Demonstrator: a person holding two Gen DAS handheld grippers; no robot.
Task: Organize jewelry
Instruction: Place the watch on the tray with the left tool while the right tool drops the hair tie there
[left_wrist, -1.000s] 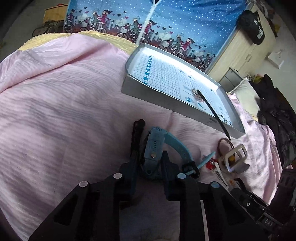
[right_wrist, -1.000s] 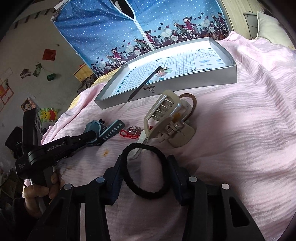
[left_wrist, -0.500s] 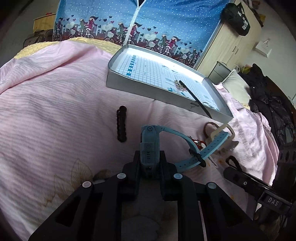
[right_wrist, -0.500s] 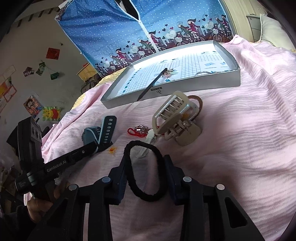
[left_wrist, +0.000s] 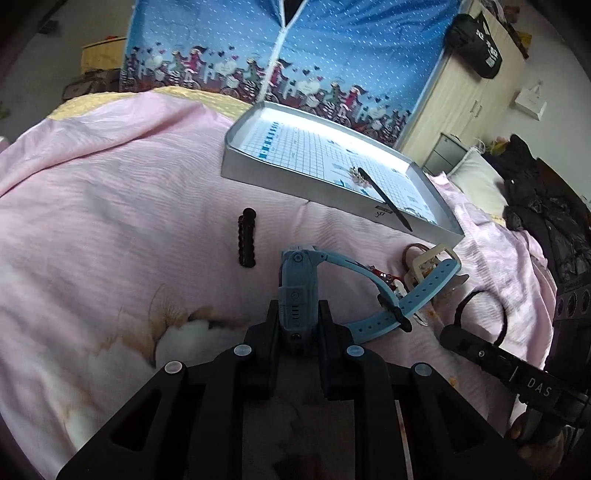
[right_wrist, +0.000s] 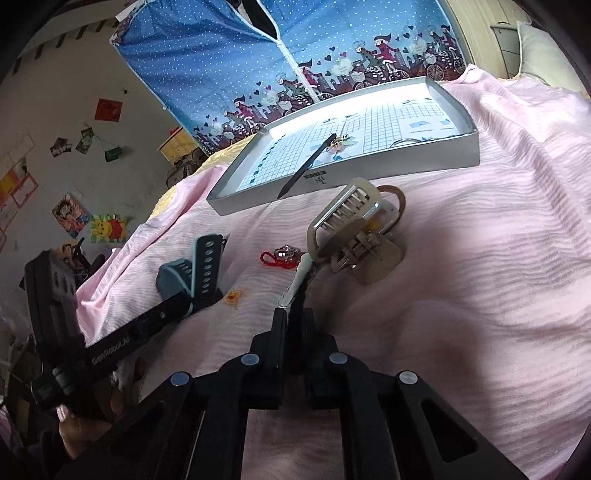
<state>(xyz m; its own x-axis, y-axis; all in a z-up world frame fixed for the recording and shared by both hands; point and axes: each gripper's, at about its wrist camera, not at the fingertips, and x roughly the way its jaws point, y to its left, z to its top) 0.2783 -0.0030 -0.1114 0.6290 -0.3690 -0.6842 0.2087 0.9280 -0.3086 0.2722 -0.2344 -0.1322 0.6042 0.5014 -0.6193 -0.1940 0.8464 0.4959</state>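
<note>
On the pink bed, left claw (left_wrist: 298, 314) grips the watch (left_wrist: 300, 284); right claw (right_wrist: 294, 314) pinches the black hair tie (left_wrist: 480, 314). Tray (left_wrist: 332, 192) lies ahead, beyond both, long axis crosswise.

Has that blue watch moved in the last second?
Yes. The blue plastic wristwatch has been lifted off the pink bedspread, away from the black beaded hair clip it lay beside, and is clamped in the left gripper.
</note>
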